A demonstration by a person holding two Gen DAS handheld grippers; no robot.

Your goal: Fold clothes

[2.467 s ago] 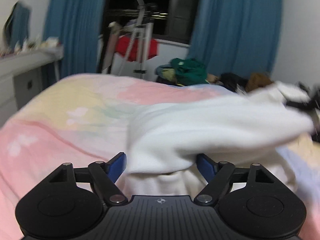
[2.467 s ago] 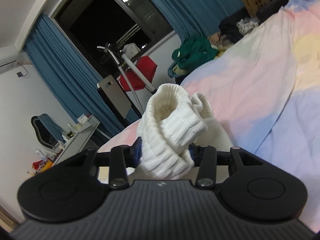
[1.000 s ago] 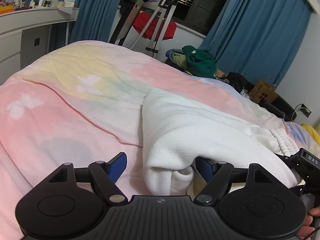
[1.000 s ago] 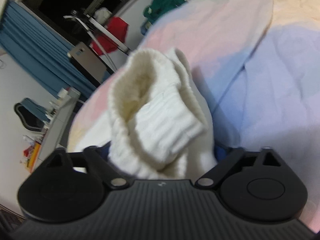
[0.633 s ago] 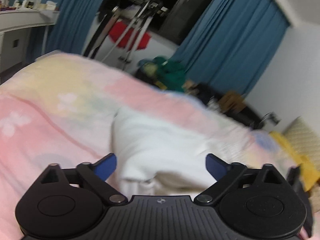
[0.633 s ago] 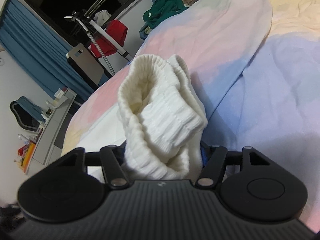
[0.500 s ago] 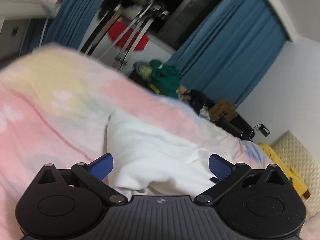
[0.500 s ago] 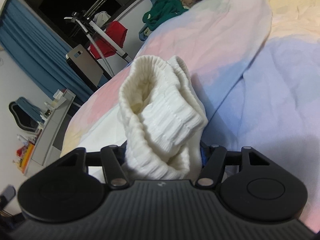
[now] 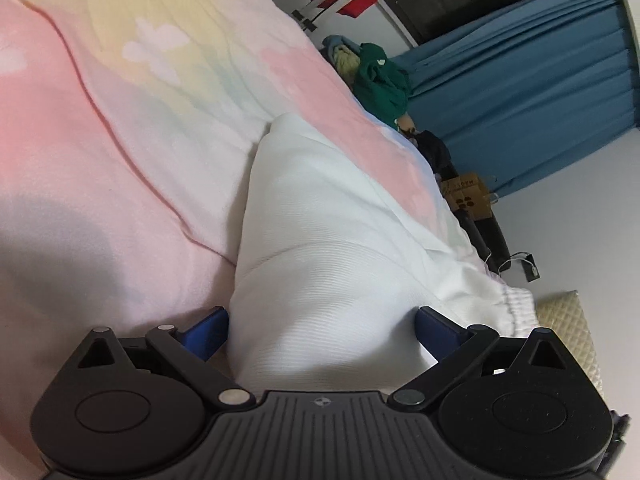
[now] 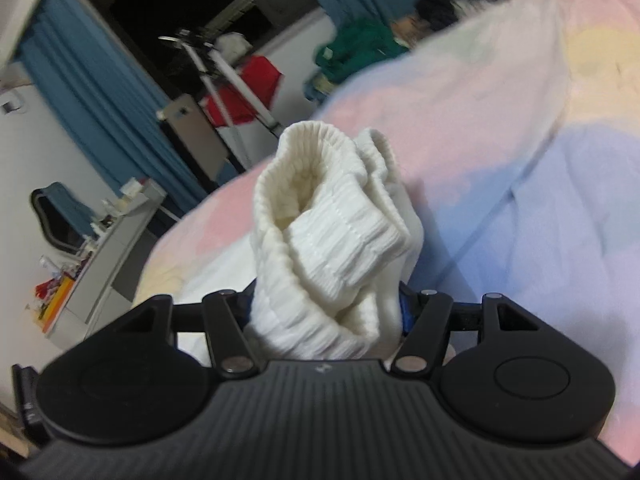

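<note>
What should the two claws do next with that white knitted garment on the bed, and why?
Probably close the left claw on the white knitted garment: its jaws are closing, not yet pressing the thick fold between them, while the right claw already grips the ribbed cuff.

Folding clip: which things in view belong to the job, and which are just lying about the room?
Part of the job:
- white garment, its ribbed cuff clamped in the right gripper
- left gripper, jaws closing around the fabric
- bedspread, the folding surface

Lying about:
- green clothes pile
- red garment on a rack
- cardboard box
- desk
</note>
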